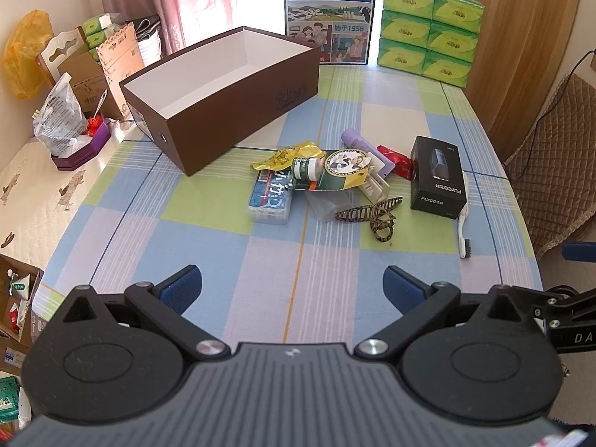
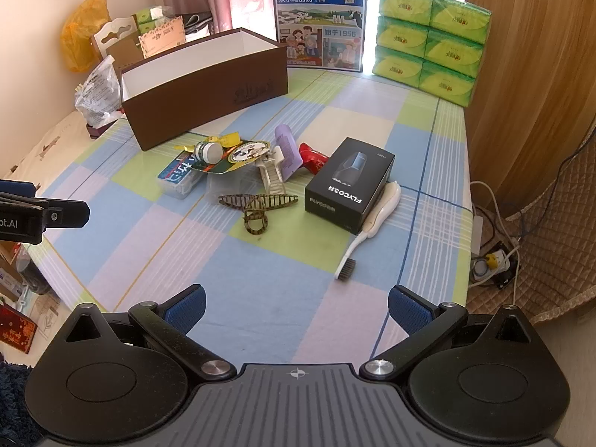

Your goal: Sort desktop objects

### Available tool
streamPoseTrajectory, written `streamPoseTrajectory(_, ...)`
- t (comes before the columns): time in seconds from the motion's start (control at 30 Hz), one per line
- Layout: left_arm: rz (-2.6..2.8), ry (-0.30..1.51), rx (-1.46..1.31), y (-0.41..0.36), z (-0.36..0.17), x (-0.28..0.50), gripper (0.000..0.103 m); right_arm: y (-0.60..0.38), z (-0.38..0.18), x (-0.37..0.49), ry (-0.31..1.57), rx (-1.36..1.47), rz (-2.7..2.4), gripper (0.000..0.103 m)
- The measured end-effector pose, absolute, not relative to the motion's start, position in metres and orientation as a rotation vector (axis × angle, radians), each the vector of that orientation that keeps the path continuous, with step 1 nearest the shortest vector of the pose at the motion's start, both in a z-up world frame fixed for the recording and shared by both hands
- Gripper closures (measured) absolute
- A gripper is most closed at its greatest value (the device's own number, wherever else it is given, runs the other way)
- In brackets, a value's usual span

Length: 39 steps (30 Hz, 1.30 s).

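- Open brown cardboard box (image 1: pixel 223 97) with white inside stands far left on the checked tablecloth (image 1: pixel 260 260).
- Left gripper (image 1: pixel 292 290): jaws wide, holding nothing.
- Clutter pile mid-table: blue floss box (image 1: pixel 270 195), striped hair claw (image 2: pixel 257 205), black FLYCO carton (image 2: pixel 350 182), white brush (image 2: pixel 367 227).
- Right gripper (image 2: pixel 296 307): jaws wide, empty.

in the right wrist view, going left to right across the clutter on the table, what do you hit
blue floss pick box → white-capped bottle → tortoiseshell hair claw → purple tube → red packet → black FLYCO box
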<state>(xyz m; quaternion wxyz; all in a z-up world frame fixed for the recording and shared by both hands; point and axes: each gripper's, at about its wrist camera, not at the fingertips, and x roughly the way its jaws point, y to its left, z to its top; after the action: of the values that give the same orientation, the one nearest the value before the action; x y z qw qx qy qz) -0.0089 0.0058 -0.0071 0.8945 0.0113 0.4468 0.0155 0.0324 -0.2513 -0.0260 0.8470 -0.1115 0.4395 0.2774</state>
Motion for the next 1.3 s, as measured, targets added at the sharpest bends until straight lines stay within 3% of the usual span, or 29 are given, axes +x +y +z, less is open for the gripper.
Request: streamPoseTrajectory(1.3,0.036,0.967,0.018,0.001,-0.017,0.016,0.001,-0.248,-0.035,0.057,0.955,-0.238,0.586,0.002)
